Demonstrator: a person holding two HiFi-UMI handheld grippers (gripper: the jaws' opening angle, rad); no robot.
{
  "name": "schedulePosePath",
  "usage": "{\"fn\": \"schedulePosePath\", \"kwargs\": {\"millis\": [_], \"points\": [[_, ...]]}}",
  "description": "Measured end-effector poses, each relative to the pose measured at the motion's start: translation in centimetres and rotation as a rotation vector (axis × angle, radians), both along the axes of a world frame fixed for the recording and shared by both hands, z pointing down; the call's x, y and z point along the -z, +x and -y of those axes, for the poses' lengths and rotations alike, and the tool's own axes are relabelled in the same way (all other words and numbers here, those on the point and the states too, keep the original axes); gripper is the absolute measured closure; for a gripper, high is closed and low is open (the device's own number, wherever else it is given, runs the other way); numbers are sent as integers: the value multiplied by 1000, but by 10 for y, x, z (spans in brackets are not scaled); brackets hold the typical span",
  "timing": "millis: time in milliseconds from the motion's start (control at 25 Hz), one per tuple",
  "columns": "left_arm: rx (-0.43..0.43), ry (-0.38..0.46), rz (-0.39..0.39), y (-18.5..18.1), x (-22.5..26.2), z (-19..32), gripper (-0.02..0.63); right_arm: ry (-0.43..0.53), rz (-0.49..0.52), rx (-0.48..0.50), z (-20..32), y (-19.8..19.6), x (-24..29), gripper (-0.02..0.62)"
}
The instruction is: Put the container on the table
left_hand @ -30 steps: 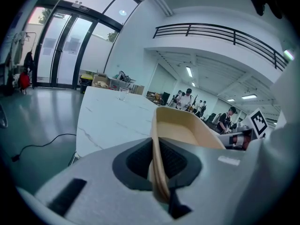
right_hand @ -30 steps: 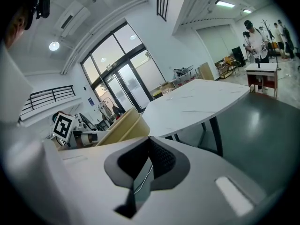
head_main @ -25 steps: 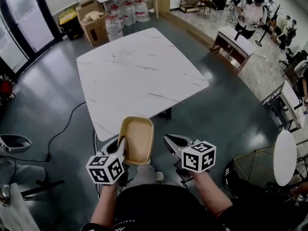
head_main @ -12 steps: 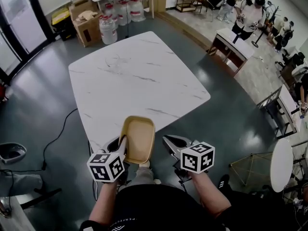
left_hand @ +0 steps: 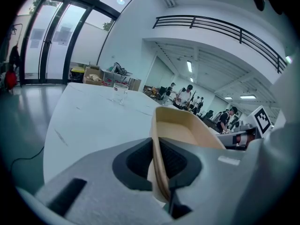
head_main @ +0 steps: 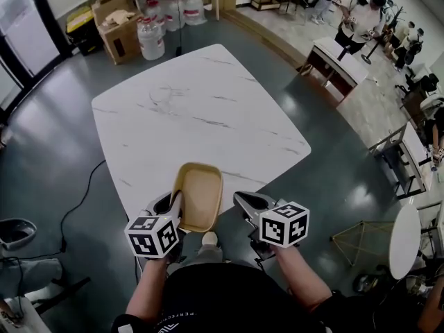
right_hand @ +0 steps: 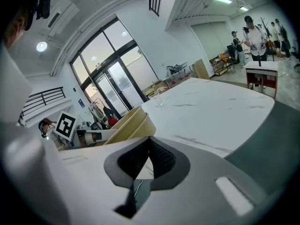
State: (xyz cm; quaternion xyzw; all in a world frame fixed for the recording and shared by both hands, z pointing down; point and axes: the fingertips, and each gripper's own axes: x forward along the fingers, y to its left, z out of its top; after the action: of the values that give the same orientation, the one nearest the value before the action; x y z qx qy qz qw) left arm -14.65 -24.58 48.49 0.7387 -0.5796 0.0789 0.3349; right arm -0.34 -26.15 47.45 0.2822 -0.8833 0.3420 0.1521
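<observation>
Marble table (head_main: pixel 208 116) has drawn nearer while left gripper (head_main: pixel 174 205) pinches tan container (head_main: pixel 200 194).

One container (head_main: pixel 200 198); one table (head_main: pixel 208 109); one glass (left_hand: pixel 120 92); two grippers (head_main: pixel 175 205) (head_main: pixel 240 200)

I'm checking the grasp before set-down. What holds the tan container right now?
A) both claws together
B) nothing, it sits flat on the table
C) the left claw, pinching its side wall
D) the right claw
C: in the left gripper view the left claw is closed on the side wall of the tan container, while the right claw is shut on nothing beside it.
</observation>
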Motion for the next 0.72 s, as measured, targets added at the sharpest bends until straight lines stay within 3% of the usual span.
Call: {"fn": "schedulePosePath", "kwargs": {"millis": [400, 720], "points": [[-42, -19, -15, -19, -10, 36, 588, -23, -30, -51, 32, -18, -10, 595], [-42, -55, -31, -20, -27, 55, 586, -31, -43, -37, 57, -26, -13, 595]]}}
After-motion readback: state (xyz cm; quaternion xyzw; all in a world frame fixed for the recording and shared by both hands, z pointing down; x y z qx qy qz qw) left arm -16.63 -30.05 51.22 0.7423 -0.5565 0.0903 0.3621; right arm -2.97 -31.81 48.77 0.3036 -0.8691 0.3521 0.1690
